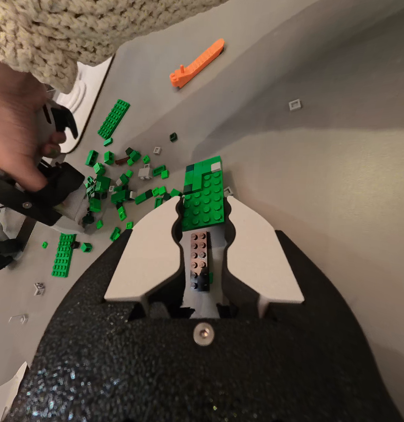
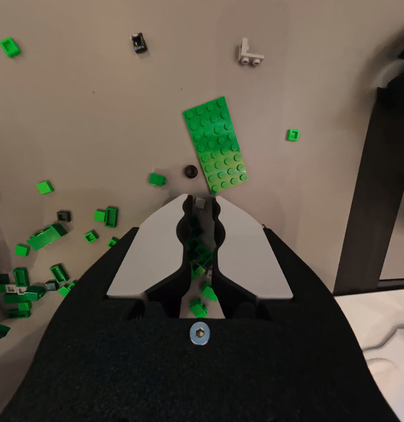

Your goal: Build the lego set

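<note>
Grey surface (image 1: 310,182) spreads under my two claws. My left claw (image 1: 204,201) is open around one big green plate (image 1: 204,201), with one black brick (image 1: 200,260) below it. My right claw (image 2: 202,197) is a little apart, holding nothing, near another green plate (image 2: 216,146). One orange tool (image 1: 196,62) lies far off.

white fingers (image 1: 150,246), black gripper body (image 1: 196,365)
</note>
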Tool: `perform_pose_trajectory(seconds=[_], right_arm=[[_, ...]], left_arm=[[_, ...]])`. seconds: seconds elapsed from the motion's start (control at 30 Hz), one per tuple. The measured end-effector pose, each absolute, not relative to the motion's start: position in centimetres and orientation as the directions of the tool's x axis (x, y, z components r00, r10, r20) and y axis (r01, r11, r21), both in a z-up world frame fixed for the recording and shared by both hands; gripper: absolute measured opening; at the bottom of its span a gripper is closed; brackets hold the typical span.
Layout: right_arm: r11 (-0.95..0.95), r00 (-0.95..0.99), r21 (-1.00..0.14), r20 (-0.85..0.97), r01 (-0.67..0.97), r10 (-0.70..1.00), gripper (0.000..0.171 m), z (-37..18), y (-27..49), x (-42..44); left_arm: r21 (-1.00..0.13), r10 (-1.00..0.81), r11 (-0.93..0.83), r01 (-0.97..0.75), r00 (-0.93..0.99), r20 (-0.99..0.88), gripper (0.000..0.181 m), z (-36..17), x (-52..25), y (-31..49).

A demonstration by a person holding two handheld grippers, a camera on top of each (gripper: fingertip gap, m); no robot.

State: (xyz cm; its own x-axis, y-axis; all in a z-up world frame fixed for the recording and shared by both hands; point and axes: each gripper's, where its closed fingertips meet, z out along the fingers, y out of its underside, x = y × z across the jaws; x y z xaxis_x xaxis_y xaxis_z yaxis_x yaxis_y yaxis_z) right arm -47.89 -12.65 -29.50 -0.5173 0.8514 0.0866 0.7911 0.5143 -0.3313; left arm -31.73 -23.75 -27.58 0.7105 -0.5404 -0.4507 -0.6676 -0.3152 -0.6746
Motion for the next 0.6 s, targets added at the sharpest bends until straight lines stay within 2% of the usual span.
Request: perform_pose_trajectory(seconds=[0.17,0.27,0.4,0.47,0.6], right_arm=[[0.49,-0.498,-0.312,0.059,0.814,0.865,0.016,-29.6,-12.3,-47.7],[0.483,-0.494,-0.317,0.051,0.816,0.868,0.008,-29.6,-12.4,-47.8],[0.5,-0.505,-0.326,0.078,0.802,0.86,0.007,-29.6,-12.2,-47.7],[0.504,-0.511,-0.356,0.08,0.787,0.856,0.008,-29.0,-12.3,-47.3],[0.475,-0.521,-0.489,0.047,0.732,0.852,0.007,-26.5,-13.5,-45.2]], left_arm=[[-0.675,-0.542,-0.317,-0.666,0.711,-0.448,0.033,-27.6,-31.7,-23.8],[-0.674,-0.542,-0.318,-0.666,0.712,-0.447,0.033,-27.6,-31.8,-23.8],[-0.673,-0.542,-0.319,-0.667,0.711,-0.447,0.033,-27.7,-31.8,-23.8],[-0.675,-0.543,-0.318,-0.666,0.712,-0.446,0.033,-27.6,-31.7,-23.8],[-0.687,-0.541,-0.308,-0.658,0.715,-0.443,0.032,-27.4,-31.5,-23.7]])
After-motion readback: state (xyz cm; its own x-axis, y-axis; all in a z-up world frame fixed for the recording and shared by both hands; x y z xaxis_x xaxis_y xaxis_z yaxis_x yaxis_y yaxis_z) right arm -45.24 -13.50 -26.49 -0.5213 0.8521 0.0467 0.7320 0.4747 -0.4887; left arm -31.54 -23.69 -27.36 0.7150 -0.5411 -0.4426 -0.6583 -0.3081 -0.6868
